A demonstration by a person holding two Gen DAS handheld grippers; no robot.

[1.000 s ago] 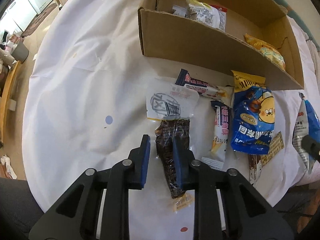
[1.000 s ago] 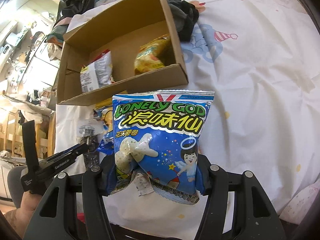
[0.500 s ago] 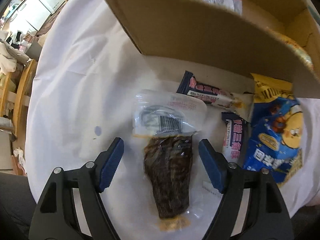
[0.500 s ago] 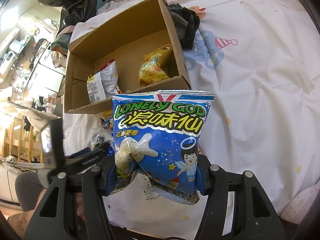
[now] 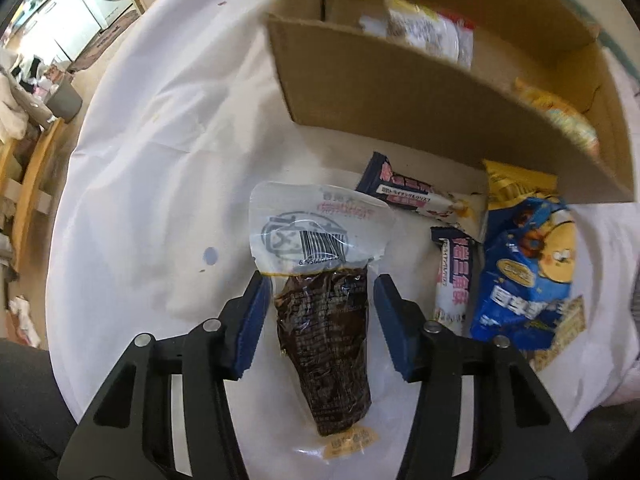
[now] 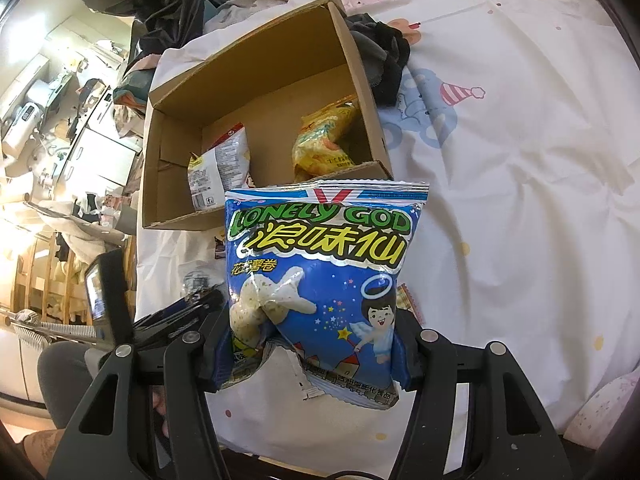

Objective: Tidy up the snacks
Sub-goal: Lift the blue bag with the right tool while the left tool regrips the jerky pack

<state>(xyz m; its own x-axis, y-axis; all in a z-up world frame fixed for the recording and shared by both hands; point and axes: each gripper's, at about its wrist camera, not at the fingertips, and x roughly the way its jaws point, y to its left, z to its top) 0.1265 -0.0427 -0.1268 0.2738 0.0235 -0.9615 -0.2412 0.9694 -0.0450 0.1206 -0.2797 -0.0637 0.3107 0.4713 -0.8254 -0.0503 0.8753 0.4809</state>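
A dark brown vacuum-sealed snack pack (image 5: 324, 340) with a white barcode top lies on the white cloth. My left gripper (image 5: 322, 284) straddles it, jaws closing, the blue pads close beside its sides but not pressing. In the right wrist view that left gripper (image 6: 180, 312) shows at the lower left. My right gripper (image 6: 312, 340) is shut on a blue "Lonely God" chips bag (image 6: 324, 280), held upright before the open cardboard box (image 6: 256, 80). The box (image 5: 400, 92) holds a white packet (image 6: 220, 172) and a yellow packet (image 6: 324, 136).
Right of the brown pack lie two dark-blue snack bars (image 5: 416, 196) (image 5: 456, 272) and a blue-and-yellow bag (image 5: 528, 264). A dark cloth bundle (image 6: 384, 56) sits by the box's far right corner. The cloth-covered surface drops off at the left, with furniture beyond.
The left gripper went from shut beside the brown pack to wide open over it, and its jaws have now narrowed around the pack. The right gripper keeps holding the chips bag.
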